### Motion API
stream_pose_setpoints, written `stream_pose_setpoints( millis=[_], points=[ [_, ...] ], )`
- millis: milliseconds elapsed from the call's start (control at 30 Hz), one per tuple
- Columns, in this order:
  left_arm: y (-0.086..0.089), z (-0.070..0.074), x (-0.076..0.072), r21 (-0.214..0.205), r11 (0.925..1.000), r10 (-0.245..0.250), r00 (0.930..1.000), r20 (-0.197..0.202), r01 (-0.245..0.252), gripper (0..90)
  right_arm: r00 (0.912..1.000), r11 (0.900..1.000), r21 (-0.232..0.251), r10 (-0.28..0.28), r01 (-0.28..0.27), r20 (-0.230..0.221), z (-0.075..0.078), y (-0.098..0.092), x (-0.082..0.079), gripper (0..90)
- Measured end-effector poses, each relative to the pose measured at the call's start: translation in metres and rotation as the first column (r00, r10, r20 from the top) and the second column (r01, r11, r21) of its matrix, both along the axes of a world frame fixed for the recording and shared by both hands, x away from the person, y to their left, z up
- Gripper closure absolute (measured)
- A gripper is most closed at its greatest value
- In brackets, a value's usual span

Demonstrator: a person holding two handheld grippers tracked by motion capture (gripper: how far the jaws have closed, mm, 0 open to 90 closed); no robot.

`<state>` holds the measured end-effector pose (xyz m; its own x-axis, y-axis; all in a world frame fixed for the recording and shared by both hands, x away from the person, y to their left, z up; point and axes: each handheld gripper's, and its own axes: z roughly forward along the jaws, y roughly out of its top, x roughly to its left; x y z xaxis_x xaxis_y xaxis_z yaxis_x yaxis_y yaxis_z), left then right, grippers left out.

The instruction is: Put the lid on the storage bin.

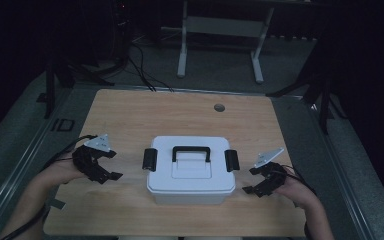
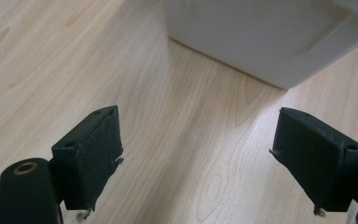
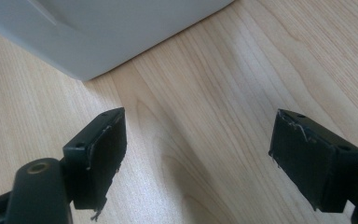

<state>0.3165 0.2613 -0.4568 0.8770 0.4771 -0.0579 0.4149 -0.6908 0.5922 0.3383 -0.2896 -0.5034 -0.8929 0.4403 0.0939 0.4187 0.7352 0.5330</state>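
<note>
box: white lidded box (image 1: 190, 172) at middle of wooden surface (image 1: 130, 115) | left tool (image 1: 102, 165): jaws wide, empty, beside box | right tool (image 1: 260, 181): jaws wide, empty | handling: probably rigid, smooth plastic; take black handle (image 1: 191, 151) or side latches (image 1: 150, 159)

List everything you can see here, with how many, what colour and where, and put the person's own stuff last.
Storage box: one, white, lid on, middle of the table toward the near edge.
Carry handle: one, black, lying on the lid.
Side latches: two, black, one at each end of the box.
Table: one, light wood, with a round hole near its far edge.
Desk frame: one, pale grey, on the floor beyond the table.
Left tongs: one, black, open, left of the box, not touching it.
Right tongs: one, black, open, right of the box, not touching it.
Forearms: two, entering from the bottom.
</note>
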Motion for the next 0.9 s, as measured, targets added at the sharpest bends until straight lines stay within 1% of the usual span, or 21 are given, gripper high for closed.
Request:
stream_pose_setpoints(
  millis=[100, 200, 400, 433, 533, 767, 867, 900],
  points=[
    [0.004, -0.009, -0.001, -0.014, 0.9999, 0.010, 0.9999, -0.004, -0.010, 15.5, 1.0000, 1.0000, -0.001, -0.004, 0.004, -0.002, 0.000, -0.001, 0.000, 18.2],
    [0.007, -0.018, -0.003, -0.014, 0.9997, 0.018, 0.9998, -0.003, -0.018, 15.5, 1.0000, 1.0000, 0.002, -0.007, 0.007, 0.002, -0.001, -0.003, 0.000, 18.2],
    [0.015, -0.037, -0.009, -0.030, 0.9985, 0.045, 0.9988, -0.017, -0.046, 15.5, 0.9998, 0.9998, 0.007, -0.017, 0.017, 0.000, -0.003, -0.004, -0.001, 18.2],
    [0.016, -0.040, -0.009, -0.027, 0.9985, 0.047, 0.9987, -0.020, -0.048, 15.5, 0.9998, 0.9998, 0.010, -0.020, 0.020, -0.001, -0.004, -0.004, -0.001, 18.2],
    [0.019, -0.045, -0.012, -0.039, 0.9976, 0.057, 0.9982, -0.020, -0.058, 15.4, 0.9997, 0.9997, 0.011, -0.024, 0.024, 0.002, -0.006, -0.005, -0.001, 18.2],
    [0.025, -0.061, -0.019, -0.052, 0.9952, 0.081, 0.9962, -0.032, -0.083, 15.4, 0.9989, 0.9986, 0.027, -0.045, 0.045, -0.010, -0.011, -0.008, -0.001, 18.2],
    [0.026, -0.066, -0.022, -0.054, 0.9951, 0.081, 0.9964, -0.025, -0.082, 15.5, 0.9986, 0.9979, 0.036, -0.053, 0.053, -0.007, -0.013, -0.009, -0.001, 18.2],
    [0.026, -0.068, -0.023, -0.060, 0.9948, 0.080, 0.9964, -0.030, -0.082, 15.4, 0.9984, 0.9976, 0.040, -0.056, 0.056, -0.009, -0.014, -0.009, -0.001, 18.1]
  ],
)
